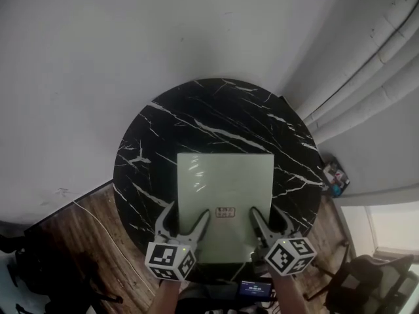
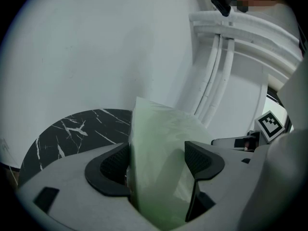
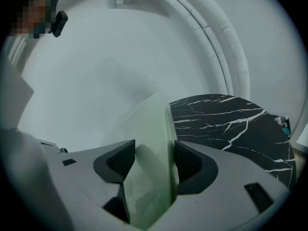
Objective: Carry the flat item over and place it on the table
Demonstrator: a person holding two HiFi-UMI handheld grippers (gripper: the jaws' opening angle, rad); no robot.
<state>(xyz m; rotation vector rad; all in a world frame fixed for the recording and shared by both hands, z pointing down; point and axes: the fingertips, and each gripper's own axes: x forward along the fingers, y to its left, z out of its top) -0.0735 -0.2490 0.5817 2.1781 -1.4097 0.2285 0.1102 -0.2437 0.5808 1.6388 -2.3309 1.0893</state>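
The round marbled bench (image 1: 157, 142) spreads ahead of both claws, under the pale green flat item (image 1: 226, 182) that juts forward from them. The left claw (image 1: 188, 212) and right claw (image 1: 265, 211) each pinch its near edge. It is best lowered level, both sides together. Whether it already touches the bench is unclear, and its small label (image 1: 226, 212) is unreadable.

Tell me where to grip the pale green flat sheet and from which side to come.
Take the green sheet by its near edge, one hold toward each corner, coming from the person's side. It is thin but wide: jaws span only its thickness, and two holds should steady it. The left gripper and right gripper grip it so.
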